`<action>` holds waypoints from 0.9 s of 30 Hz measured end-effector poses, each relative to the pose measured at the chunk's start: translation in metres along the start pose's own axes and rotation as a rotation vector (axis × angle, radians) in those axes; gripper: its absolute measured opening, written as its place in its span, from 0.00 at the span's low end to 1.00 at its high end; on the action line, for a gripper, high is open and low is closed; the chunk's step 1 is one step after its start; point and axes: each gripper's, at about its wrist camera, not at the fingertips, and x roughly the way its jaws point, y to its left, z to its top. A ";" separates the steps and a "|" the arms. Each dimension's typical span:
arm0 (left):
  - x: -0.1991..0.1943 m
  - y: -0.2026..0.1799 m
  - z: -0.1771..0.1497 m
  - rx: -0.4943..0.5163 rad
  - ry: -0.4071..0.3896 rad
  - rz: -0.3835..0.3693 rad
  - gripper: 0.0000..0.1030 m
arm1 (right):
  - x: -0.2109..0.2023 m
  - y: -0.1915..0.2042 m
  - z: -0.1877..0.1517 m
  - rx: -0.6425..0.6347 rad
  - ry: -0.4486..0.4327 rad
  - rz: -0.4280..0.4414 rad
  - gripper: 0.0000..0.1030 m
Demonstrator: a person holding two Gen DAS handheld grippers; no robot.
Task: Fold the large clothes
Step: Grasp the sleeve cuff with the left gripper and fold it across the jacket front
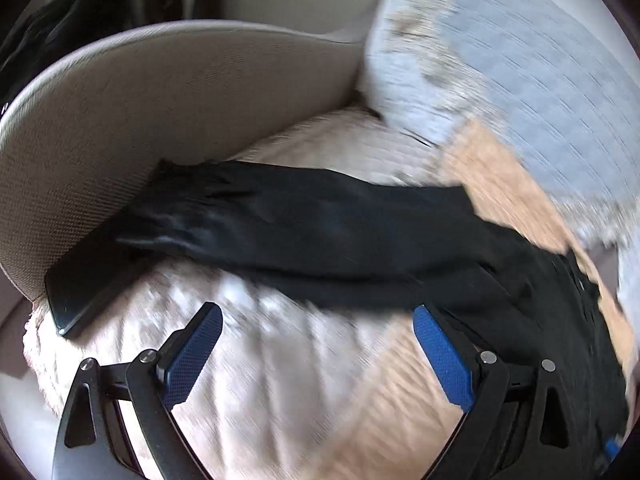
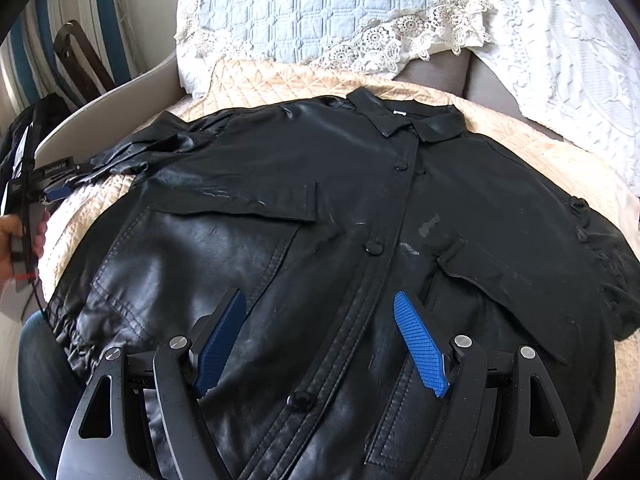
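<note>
A black leather jacket [image 2: 340, 184] lies face up and buttoned on a beige quilt [image 2: 256, 84], collar at the far end. My right gripper [image 2: 320, 298] hovers open over the jacket's lower front, its blue pads either side of the button placket, holding nothing. One sleeve [image 1: 320, 232] stretches across the quilt in the blurred left wrist view. My left gripper [image 1: 316, 312] stands open just short of that sleeve, with nothing between its fingers. In the right wrist view the left gripper [image 2: 56, 192] sits at the far left near the sleeve's cuff [image 2: 120, 156], held by a hand [image 2: 12, 240].
A pale blue quilted pillow [image 2: 312, 4] and a white lace cover [image 2: 560, 60] lie behind the collar. A curved beige padded back [image 1: 140, 100] rims the left side. A flat dark slab [image 1: 80, 292] rests against it by the cuff. A leg in jeans [image 2: 40, 380] is at the lower left.
</note>
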 end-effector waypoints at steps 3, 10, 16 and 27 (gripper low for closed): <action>0.013 0.016 0.009 -0.071 -0.005 0.000 0.94 | 0.004 -0.002 0.004 0.003 0.006 -0.010 0.75; 0.037 0.029 0.029 -0.088 -0.042 0.059 0.52 | 0.014 -0.005 0.007 0.003 0.022 -0.014 0.75; 0.024 0.013 0.049 -0.029 -0.081 0.031 0.07 | 0.014 -0.007 0.003 0.012 0.026 -0.005 0.75; -0.091 -0.174 0.050 0.312 -0.252 -0.350 0.06 | -0.001 -0.034 -0.012 0.113 0.027 0.005 0.75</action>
